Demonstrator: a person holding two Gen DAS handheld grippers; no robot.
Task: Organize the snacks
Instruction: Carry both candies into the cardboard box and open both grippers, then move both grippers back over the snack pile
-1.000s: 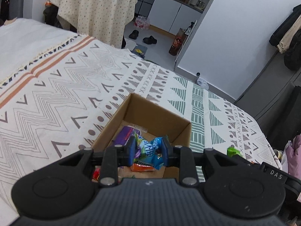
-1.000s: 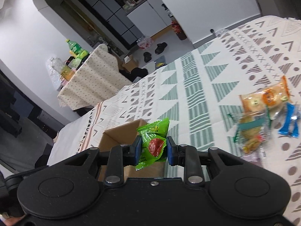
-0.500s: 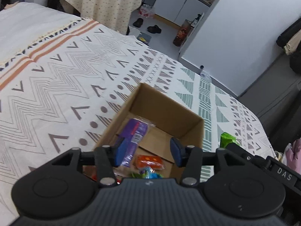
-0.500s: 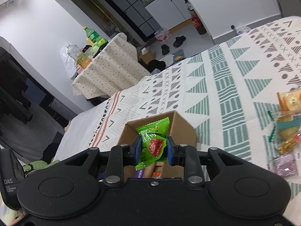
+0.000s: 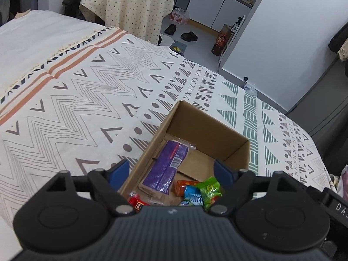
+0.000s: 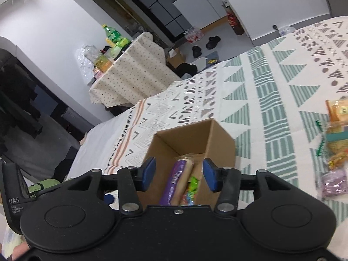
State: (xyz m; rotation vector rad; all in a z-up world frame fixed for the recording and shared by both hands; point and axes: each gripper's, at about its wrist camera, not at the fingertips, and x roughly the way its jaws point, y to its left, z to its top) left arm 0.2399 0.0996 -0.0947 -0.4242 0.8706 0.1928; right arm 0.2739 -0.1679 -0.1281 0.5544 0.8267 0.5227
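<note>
Left gripper: held above the near end of the cardboard box; jaws just opened, spread wide, nothing gripped. Seen below and between its fingers, left to right: red packet, purple packet lying lengthwise on the box floor, orange packet, blue packet, green packet beside the right finger.

Right gripper: held over the same box; jaws just opened, partly parted, nothing gripped. The purple packet and green packet are seen beneath the gap. Loose snacks are spread on the patterned cloth, well right of this gripper.
</note>
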